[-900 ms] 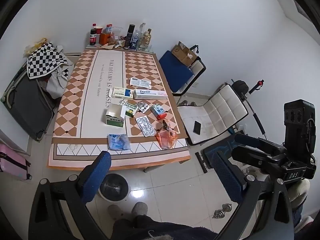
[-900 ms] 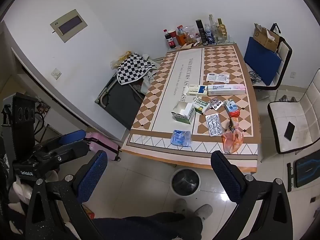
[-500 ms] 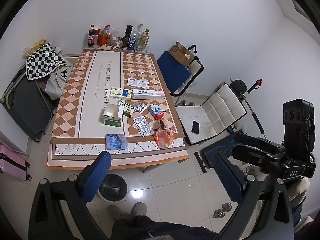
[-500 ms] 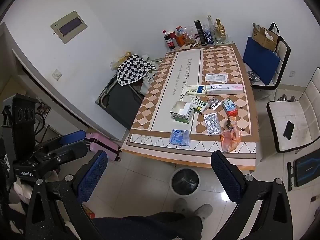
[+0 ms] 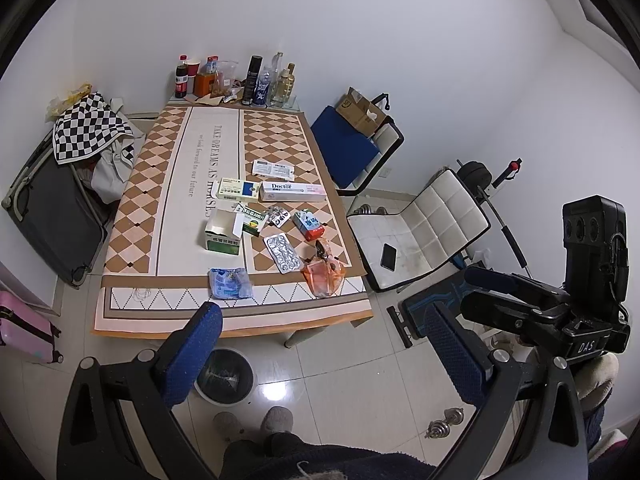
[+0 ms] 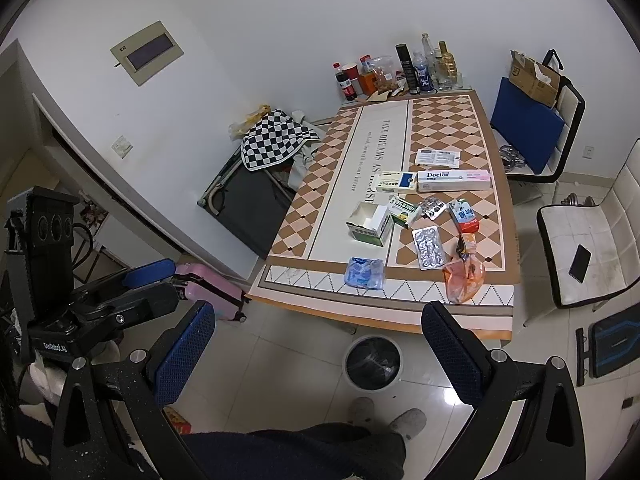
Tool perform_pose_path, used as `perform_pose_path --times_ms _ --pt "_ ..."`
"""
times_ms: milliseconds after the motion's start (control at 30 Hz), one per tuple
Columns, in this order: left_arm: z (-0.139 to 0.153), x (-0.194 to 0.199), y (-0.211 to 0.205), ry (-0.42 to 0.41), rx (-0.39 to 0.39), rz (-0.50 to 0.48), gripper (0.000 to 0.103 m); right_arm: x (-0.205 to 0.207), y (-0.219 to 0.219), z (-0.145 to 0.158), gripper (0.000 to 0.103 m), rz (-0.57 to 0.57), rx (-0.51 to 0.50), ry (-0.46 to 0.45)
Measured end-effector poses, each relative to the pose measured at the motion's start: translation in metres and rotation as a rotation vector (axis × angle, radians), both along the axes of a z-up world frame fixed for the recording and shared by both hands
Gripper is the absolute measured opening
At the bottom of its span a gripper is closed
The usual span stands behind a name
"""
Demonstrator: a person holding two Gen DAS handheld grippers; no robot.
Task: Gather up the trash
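while both grippers hang well back from table [image 5: 132, 322], nothing held: left gripper [image 5: 320, 356] jaws spread wide, right gripper [image 6: 316, 354] same. trash, e.g. blister pack [image 5: 282, 253], orange bag [image 5: 323, 276], clusters toward near right corner. bin [image 5: 224, 376] on floor below near edge, likely placed for short drops.

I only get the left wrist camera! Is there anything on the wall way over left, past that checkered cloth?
Observer: Yes. The right wrist view shows a beige wall panel with a dark window, high up.
Operator: Cool! Anything below it?
Observer: A small white wall switch, lower down on the same wall.
Operator: The bin under the table edge is half hidden for me. What's it like?
Observer: From the right wrist view its whole round rim shows, pale, with a dark bag lining the inside.
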State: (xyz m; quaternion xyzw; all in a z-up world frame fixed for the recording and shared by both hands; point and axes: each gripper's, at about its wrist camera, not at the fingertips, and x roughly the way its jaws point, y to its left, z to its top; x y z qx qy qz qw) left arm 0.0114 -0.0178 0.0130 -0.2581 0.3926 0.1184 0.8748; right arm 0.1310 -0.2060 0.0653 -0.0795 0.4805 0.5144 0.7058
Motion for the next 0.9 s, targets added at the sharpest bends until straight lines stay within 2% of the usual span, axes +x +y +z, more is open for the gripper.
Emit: perform_pose_path --times_ms 400,533,900 --pt "0.001 -0.003 -0.004 -0.007 0.004 -0.002 0.103 -0.004 -0.003 0.000 0.103 0.007 0.009 -0.002" --pt "0.013 -0.002 -0.010 -0.007 0.003 -0.003 0.103 -0.004 -0.003 0.000 0.103 0.008 0.009 0.000" --pt "0.011 -0.003 -0.010 -0.010 0.005 -0.003 0.103 -0.009 0.000 -0.004 0.103 0.014 0.007 -0.001"
